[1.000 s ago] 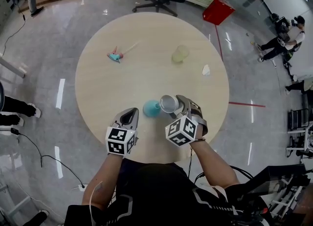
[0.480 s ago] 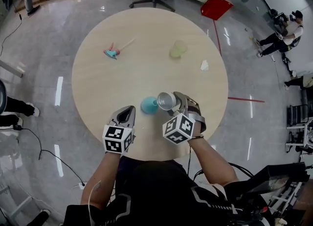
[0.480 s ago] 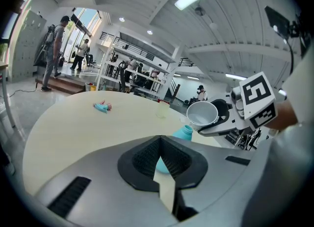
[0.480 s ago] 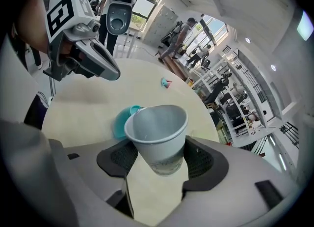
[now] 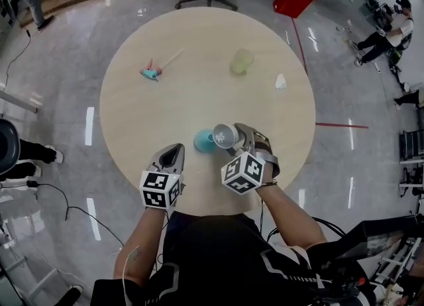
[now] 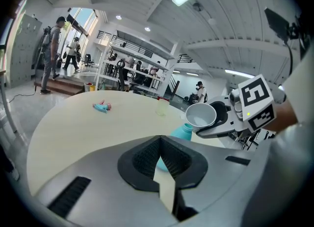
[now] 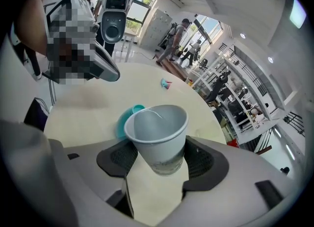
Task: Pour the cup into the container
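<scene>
- The left claw (image 5: 175, 152) was shut, its jaws together with nothing between them, and hung low over the near edge of the round pale-wood table (image 5: 199, 46).
- The right claw (image 5: 236, 140) was just to the right of the left one and a little further out. Its jaws stood wide, clamped on the lower body of a pale grey paper cup (image 5: 224, 136).
- In the right gripper view, the paper cup (image 7: 157, 132) sat between the two ribbed pads (image 7: 122, 158) of the right claw (image 7: 159, 159). It was tipped, with its mouth leaning away from the claw and to the left.
- A teal plastic container with a round mouth (image 5: 203, 143) stood on the table just ahead of the left claw and to the left of the right claw's tips. The cup's rim was over its right side, but whether they touched could not be told.
- From the left claw (image 6: 160, 140), the container (image 6: 181, 131) appeared ahead and slightly right, below the tilted cup (image 6: 200, 115).
- Well beyond the right claw stood a translucent yellow-green plastic cup (image 5: 242, 61), with a small crumpled white scrap (image 5: 281, 81) to its right near the table's edge.
- Well beyond the left claw lay a small pink-and-teal object on a thin stick (image 5: 153, 73).
</scene>
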